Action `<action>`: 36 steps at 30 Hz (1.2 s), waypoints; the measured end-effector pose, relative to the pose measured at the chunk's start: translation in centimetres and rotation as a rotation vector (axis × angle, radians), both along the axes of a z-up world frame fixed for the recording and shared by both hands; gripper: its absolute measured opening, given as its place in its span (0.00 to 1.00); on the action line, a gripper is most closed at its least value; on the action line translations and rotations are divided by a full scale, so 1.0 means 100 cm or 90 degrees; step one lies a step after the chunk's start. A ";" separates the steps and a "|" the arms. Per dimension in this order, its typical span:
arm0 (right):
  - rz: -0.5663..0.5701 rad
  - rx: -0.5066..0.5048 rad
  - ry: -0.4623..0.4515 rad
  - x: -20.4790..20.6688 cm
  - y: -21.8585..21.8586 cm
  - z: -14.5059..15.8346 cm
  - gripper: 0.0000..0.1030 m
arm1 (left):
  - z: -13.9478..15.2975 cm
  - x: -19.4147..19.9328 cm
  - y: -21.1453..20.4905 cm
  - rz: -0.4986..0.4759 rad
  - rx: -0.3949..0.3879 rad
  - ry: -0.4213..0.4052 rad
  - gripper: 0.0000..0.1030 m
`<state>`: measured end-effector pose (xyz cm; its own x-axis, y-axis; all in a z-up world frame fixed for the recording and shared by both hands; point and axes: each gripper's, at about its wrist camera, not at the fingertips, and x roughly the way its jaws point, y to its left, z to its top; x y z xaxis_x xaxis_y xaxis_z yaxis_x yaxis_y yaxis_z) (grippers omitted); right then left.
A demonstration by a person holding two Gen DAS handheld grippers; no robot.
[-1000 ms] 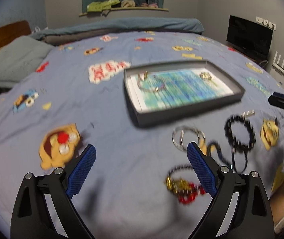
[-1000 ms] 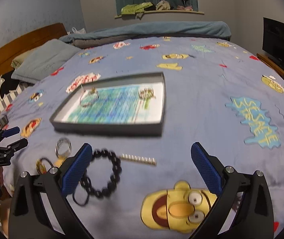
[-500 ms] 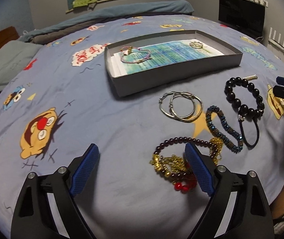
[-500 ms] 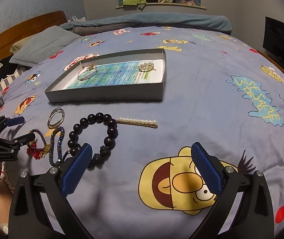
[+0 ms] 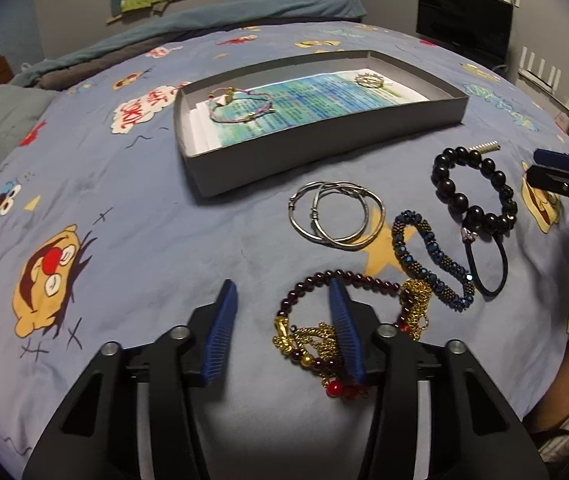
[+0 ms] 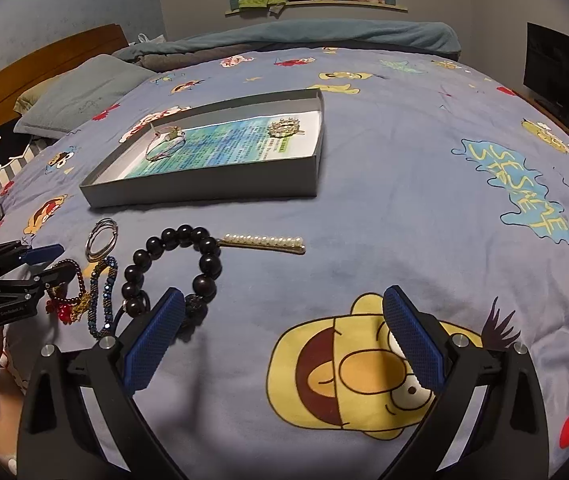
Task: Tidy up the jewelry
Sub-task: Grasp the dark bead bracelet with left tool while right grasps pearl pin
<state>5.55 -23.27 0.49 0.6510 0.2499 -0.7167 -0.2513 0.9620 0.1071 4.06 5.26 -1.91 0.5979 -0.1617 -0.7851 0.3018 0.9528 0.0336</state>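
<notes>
**Jewelry sorting: 2 pieces boxed, 6 waiting on the bed**

The gray tray (image 5: 324,142) is sitting on the cartoon-print bedspread (image 5: 132,240) and is holding 2 pieces so far: a thin pink cord bracelet (image 5: 240,106) near its left end and a small pearl brooch (image 5: 369,79) near its right end. The printed paper lining is showing bare between them, so there is plenty of room.

Everything else is lying outside the tray, in a loose cluster just in front of it. The silver hoops (image 5: 336,215) are lying nearest the tray wall. Beside them, the black bead bracelet (image 5: 472,192) is resting with the pearl hair clip (image 6: 262,241) touching its far edge. The blue beaded bracelet (image 5: 430,258) is curving down into a tangle of the garnet bead bracelet (image 5: 324,312) and a gold chain (image 5: 416,308), which are overlapping each other.

The left gripper (image 5: 282,330) is hovering low over that tangle, its fingers partly narrowed but pinching nothing; its right finger is sitting inside the garnet loop as seen from the wrist, so I judge this piece to be the next pick. The right gripper (image 6: 284,336) is spread wide and empty, over bare bedspread near the black beads.

By this count the job is roughly a quarter done, with the tangled pair likely needing the most care.
</notes>
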 end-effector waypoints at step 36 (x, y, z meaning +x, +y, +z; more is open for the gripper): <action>0.126 -0.101 0.005 0.054 0.020 -0.014 0.67 | 0.005 0.007 0.006 -0.017 -0.052 -0.015 0.07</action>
